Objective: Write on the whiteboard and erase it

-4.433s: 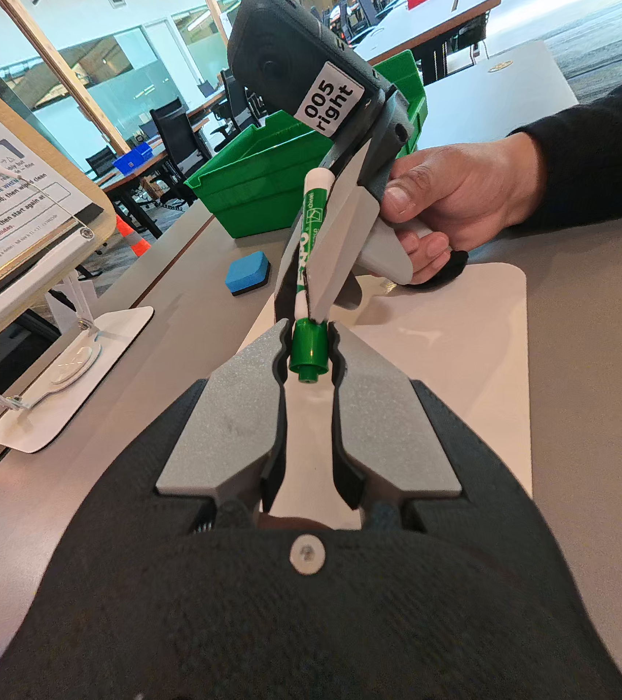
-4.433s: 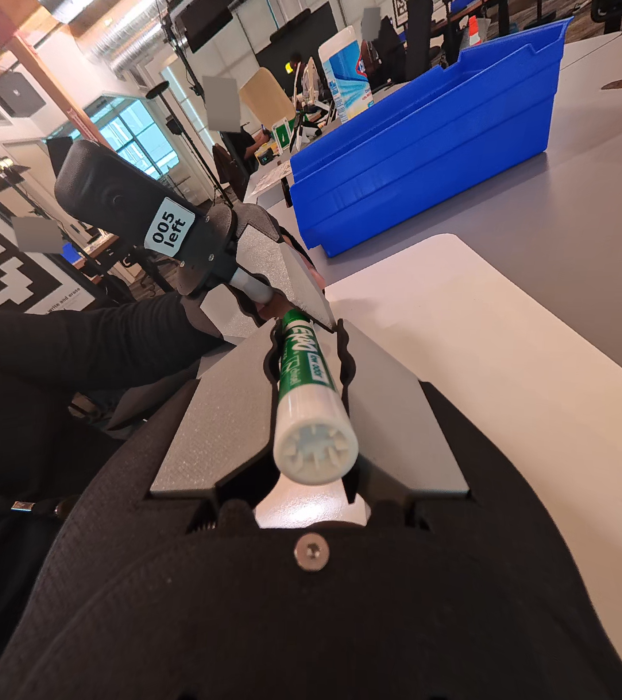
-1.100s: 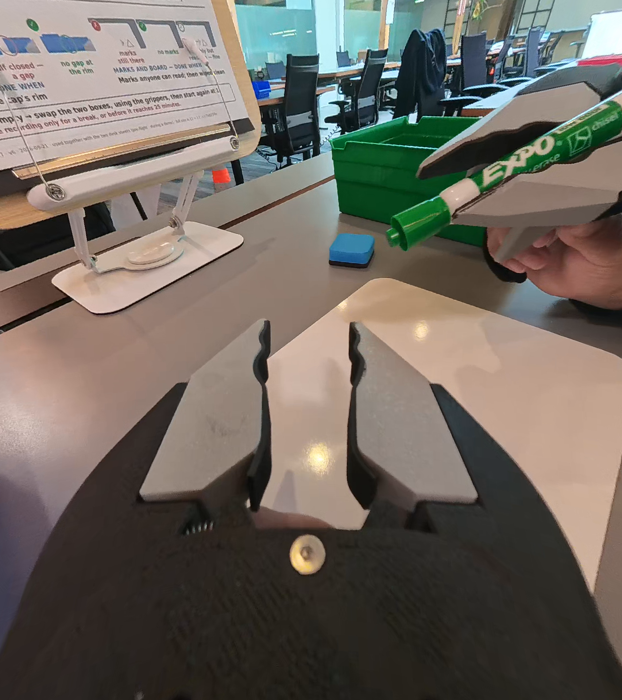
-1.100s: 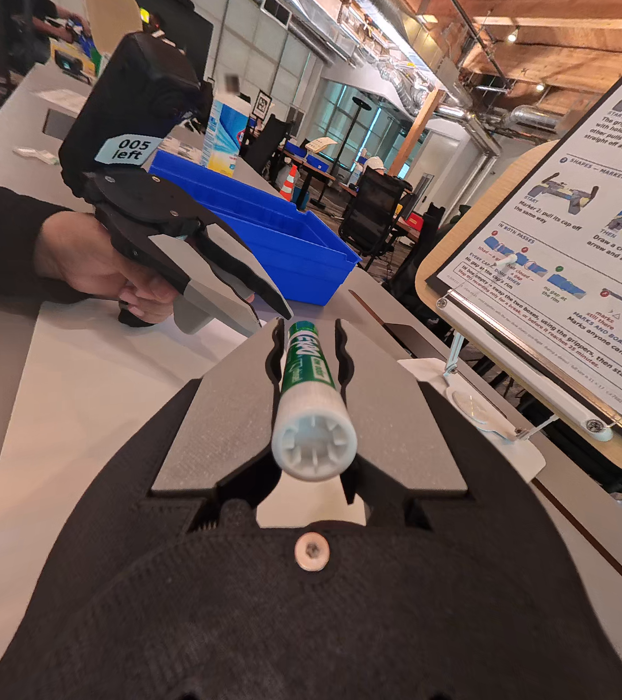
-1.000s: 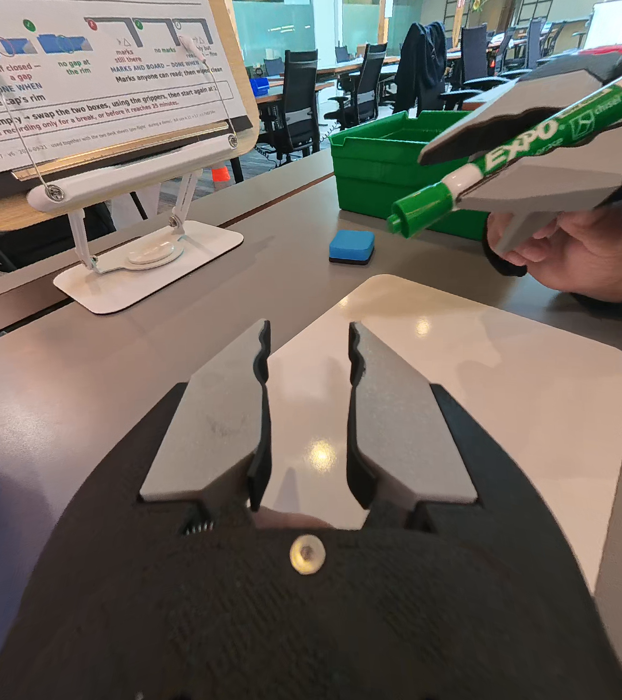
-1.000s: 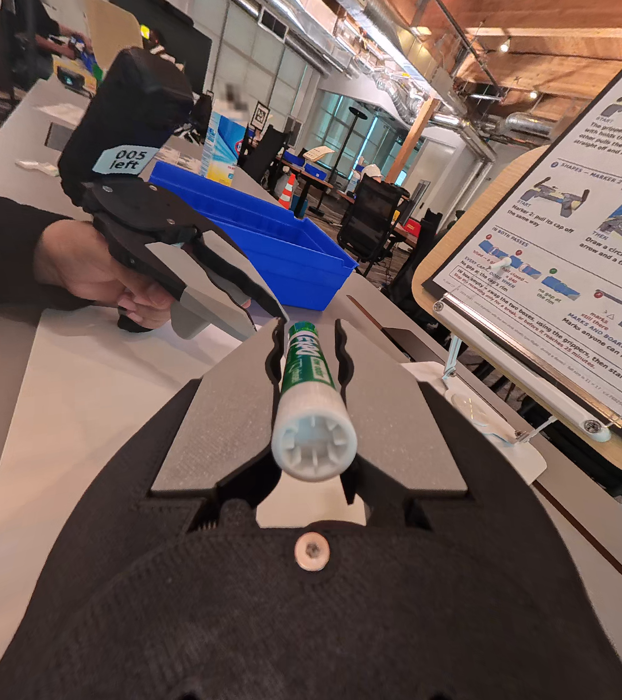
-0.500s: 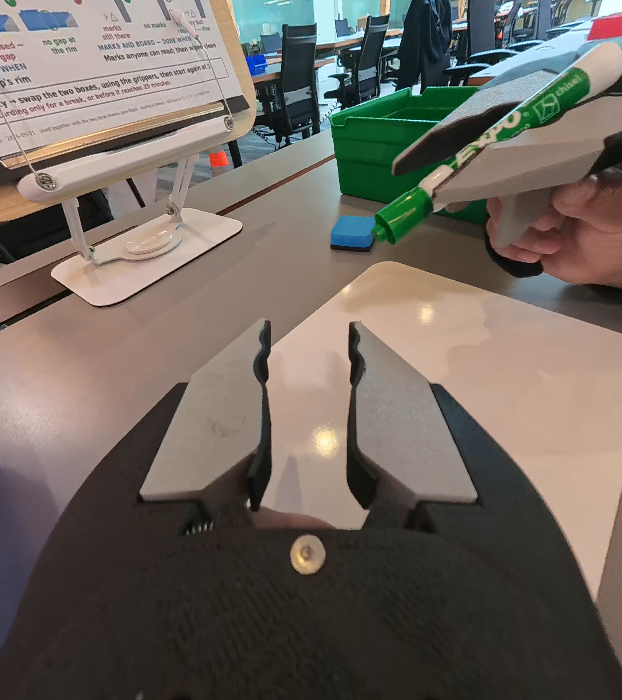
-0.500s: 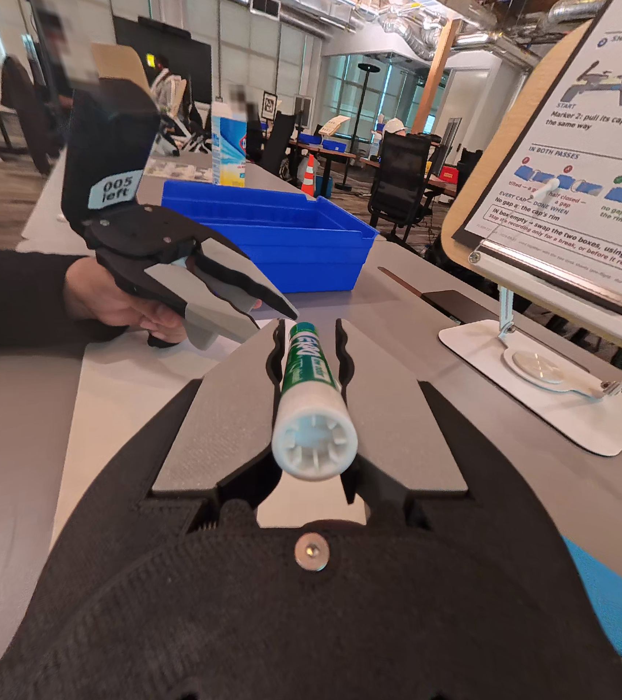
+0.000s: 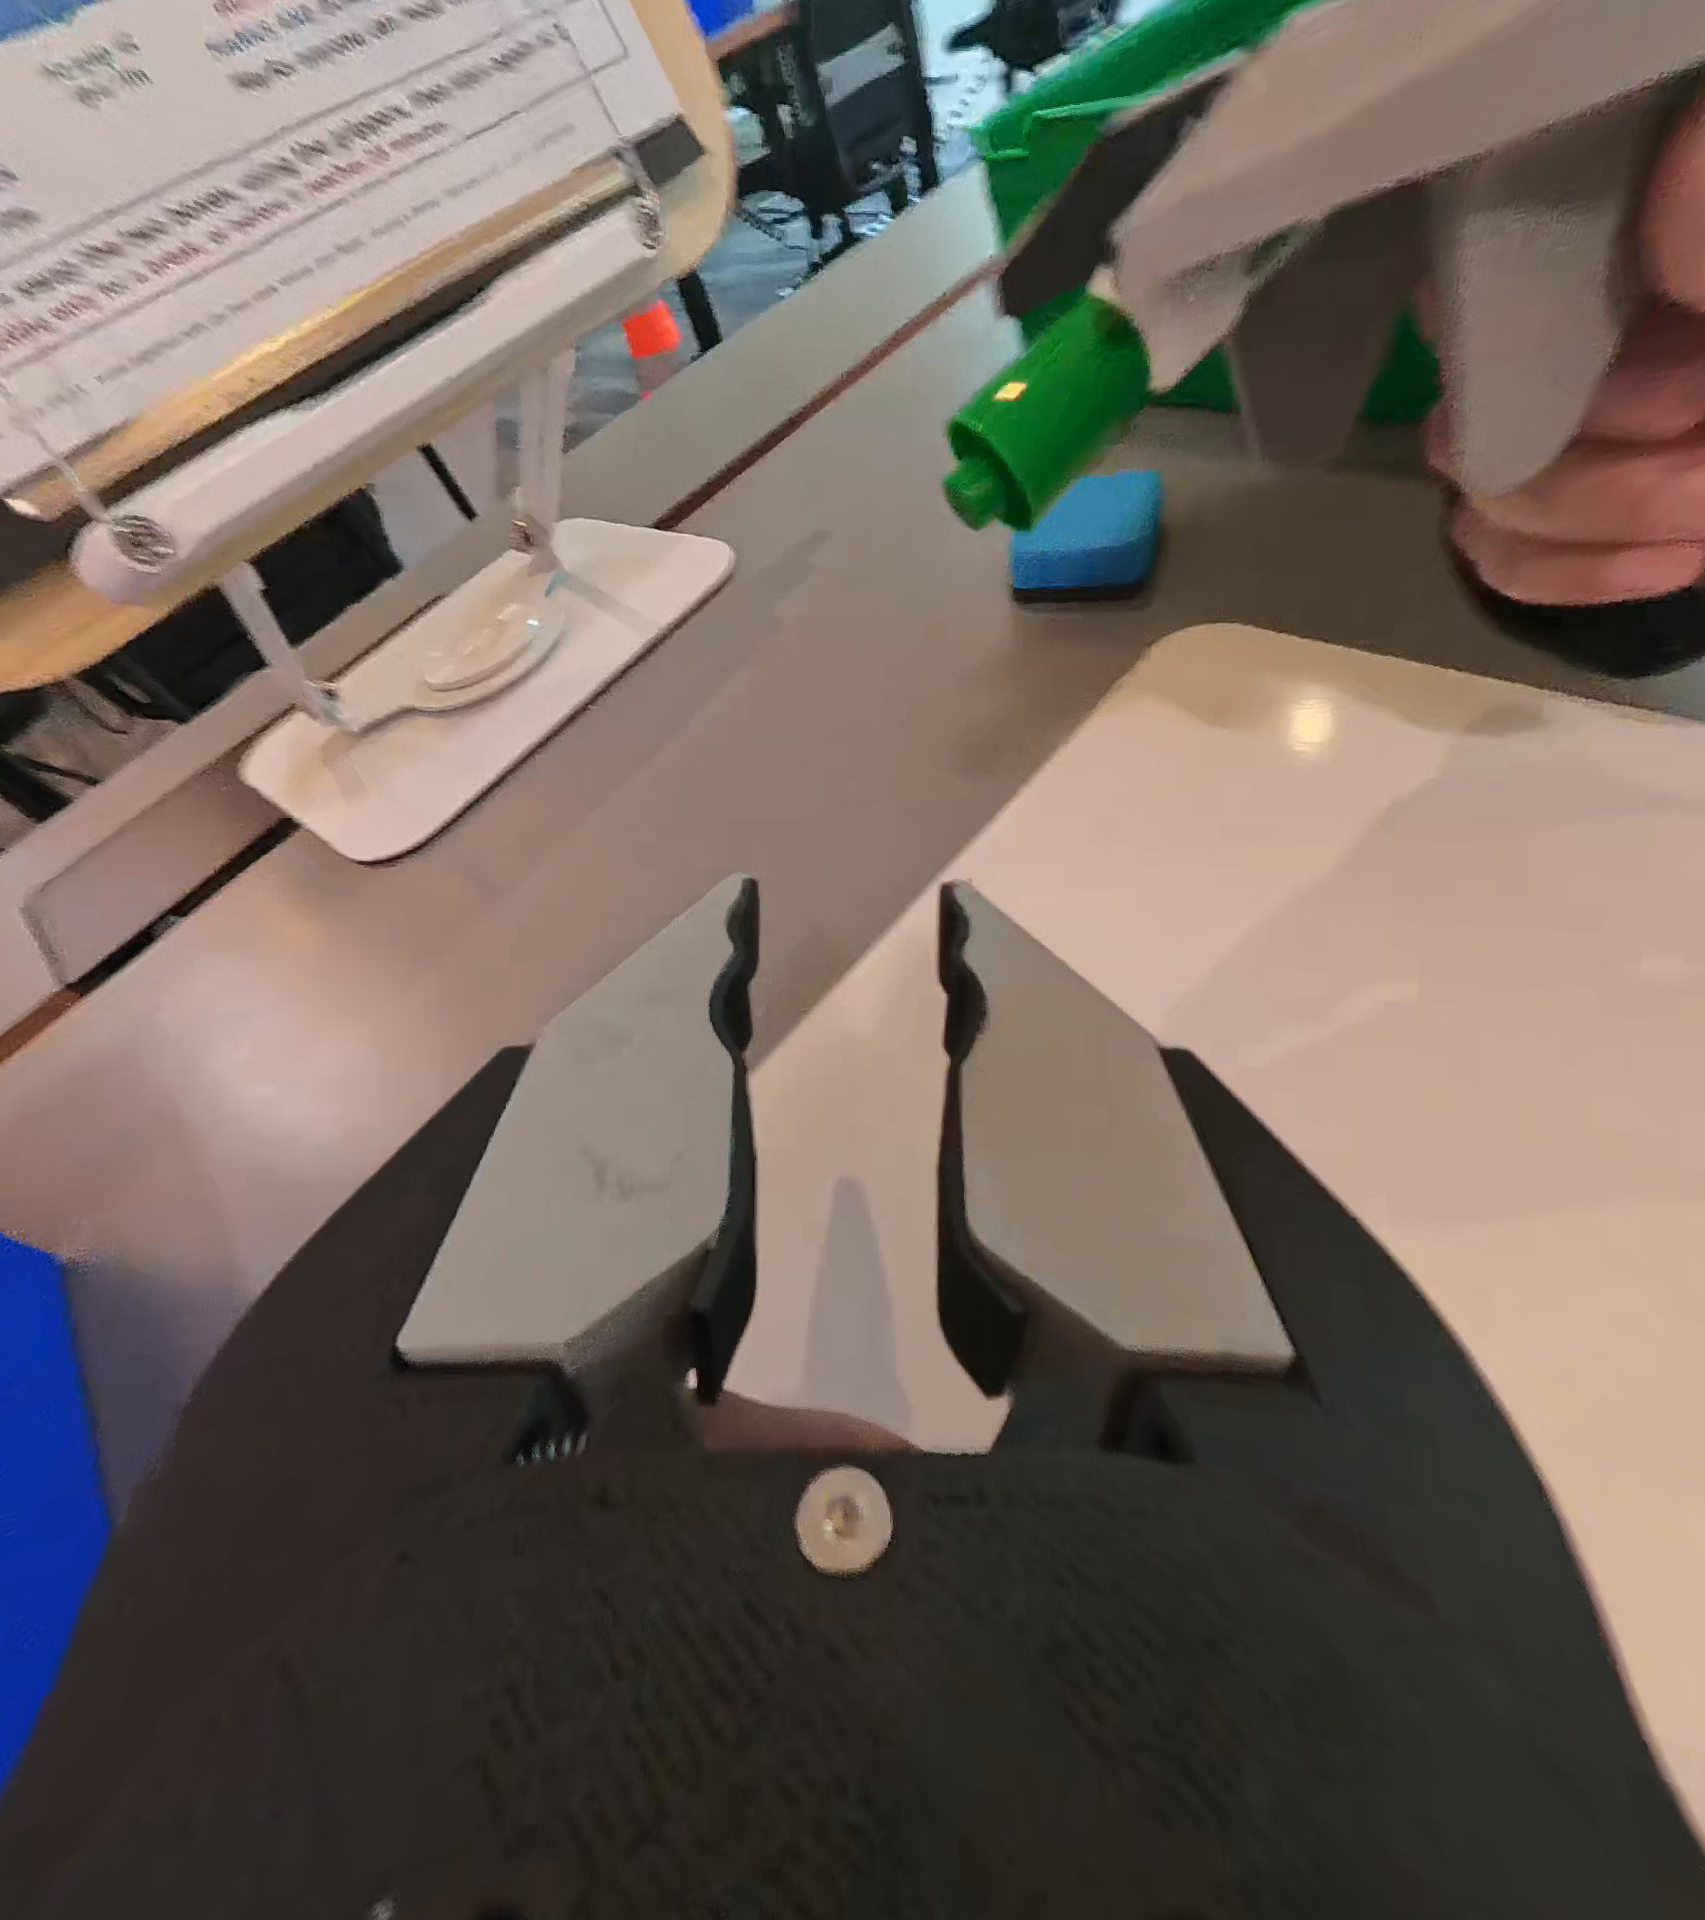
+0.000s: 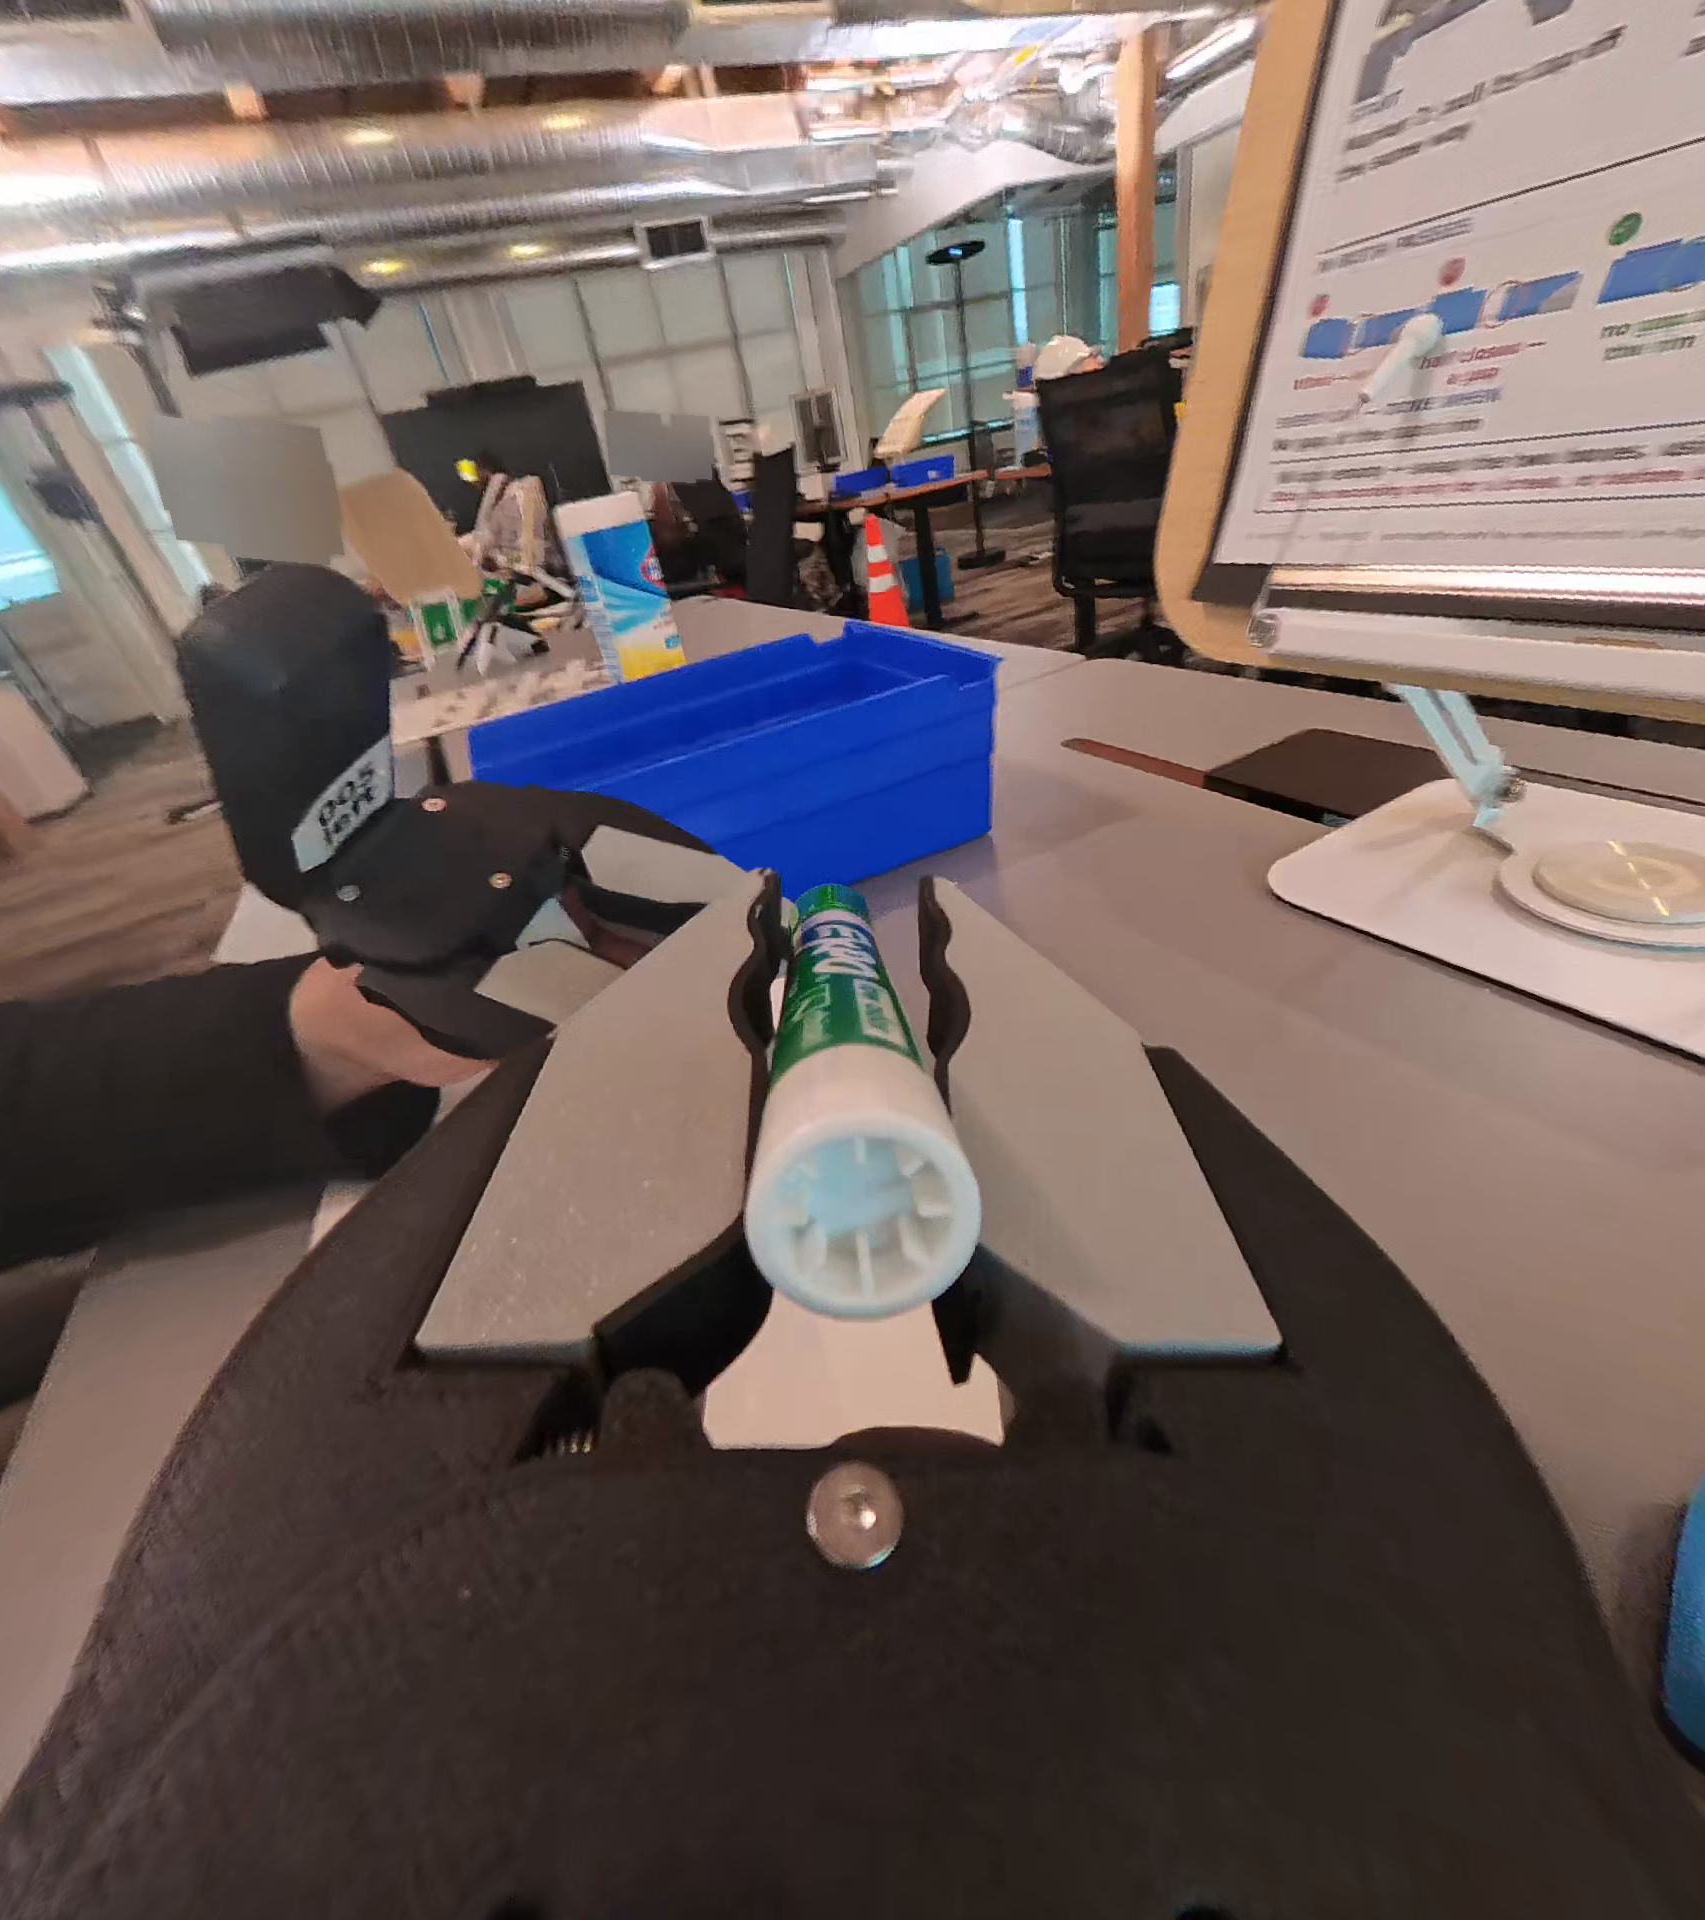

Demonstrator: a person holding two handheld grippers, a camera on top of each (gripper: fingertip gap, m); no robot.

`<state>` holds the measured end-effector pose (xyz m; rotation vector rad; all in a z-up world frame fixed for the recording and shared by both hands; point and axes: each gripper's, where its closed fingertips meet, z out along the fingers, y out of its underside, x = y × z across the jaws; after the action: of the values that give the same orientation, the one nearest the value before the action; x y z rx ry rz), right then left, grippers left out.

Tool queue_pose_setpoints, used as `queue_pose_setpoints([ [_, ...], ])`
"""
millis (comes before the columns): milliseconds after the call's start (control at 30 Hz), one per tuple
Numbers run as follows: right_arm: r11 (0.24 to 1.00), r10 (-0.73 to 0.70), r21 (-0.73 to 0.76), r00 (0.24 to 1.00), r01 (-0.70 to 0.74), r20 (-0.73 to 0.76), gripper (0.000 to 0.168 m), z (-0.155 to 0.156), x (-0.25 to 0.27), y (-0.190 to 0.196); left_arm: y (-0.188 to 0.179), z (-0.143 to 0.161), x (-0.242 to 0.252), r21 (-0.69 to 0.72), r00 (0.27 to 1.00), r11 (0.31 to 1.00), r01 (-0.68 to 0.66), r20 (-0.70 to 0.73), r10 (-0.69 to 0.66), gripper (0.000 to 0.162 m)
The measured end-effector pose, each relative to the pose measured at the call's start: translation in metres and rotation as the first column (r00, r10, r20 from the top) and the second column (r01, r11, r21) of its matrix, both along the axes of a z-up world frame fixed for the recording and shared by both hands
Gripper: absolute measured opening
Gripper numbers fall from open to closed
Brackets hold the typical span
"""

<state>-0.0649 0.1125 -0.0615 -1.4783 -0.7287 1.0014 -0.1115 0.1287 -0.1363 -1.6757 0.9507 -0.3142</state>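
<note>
- Two grey-fingered black handheld grippers over one grey desk (image 9: 827,727).
- Left gripper (image 9: 843,935): jaws parted, nothing between them, above the left edge of the glossy white rounded-corner whiteboard (image 9: 1399,987) lying flat on the desk.
- Right gripper (image 10: 848,914): jaws clamped on the green-and-white dry-erase marker (image 10: 843,1060), butt end toward the camera.
- Left wrist view only: marker's green cap (image 9: 1045,426) on, held in the air above the board's far edge; green plastic bin (image 9: 1087,156) behind it.
- Right wrist view only: blue plastic bin (image 10: 775,769) on the desk, beyond the left gripper.
- Both views: blue block eraser (image 9: 1087,535) just off the board's far corner; white stand holding a printed instruction sheet (image 10: 1554,312) at the desk's far edge.
</note>
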Motion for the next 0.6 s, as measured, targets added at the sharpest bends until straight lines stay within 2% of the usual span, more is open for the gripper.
queue_pose_setpoints([
  [33, 1.0, -0.023, 0.001, 1.0, 0.023, 0.02, 0.024, -0.002, 0.001, 0.003, 0.006, 0.003, -0.002, 0.009, 0.999, 0.999, -0.032, 0.019, 0.032, 0.027],
  [167, 1.0, -0.012, -0.01, 0.997, 0.013, 0.073, 0.024, -0.012, 0.003, -0.002, 0.008, 0.003, 0.001, 0.045, 0.999, 0.998, -0.045, 0.033, 0.043, 0.026],
  [333, 0.997, 0.055, -0.055, 0.997, -0.052, 0.047, 0.024, -0.013, 0.001, -0.012, -0.009, 0.006, 0.0, 0.148, 0.999, 0.989, -0.019, -0.024, 0.023, 0.026],
  [467, 0.974, 0.179, -0.14, 0.984, -0.18, -0.014, 0.025, -0.019, -0.012, -0.025, -0.016, 0.005, 0.006, 0.156, 0.999, 0.988, 0.011, -0.04, -0.005, 0.026],
  [600, 0.967, 0.193, -0.165, 0.981, -0.192, -0.008, 0.025, -0.028, -0.015, -0.025, -0.02, 0.006, 0.011, 0.173, 0.999, 0.984, 0.04, -0.042, -0.033, 0.027],
])
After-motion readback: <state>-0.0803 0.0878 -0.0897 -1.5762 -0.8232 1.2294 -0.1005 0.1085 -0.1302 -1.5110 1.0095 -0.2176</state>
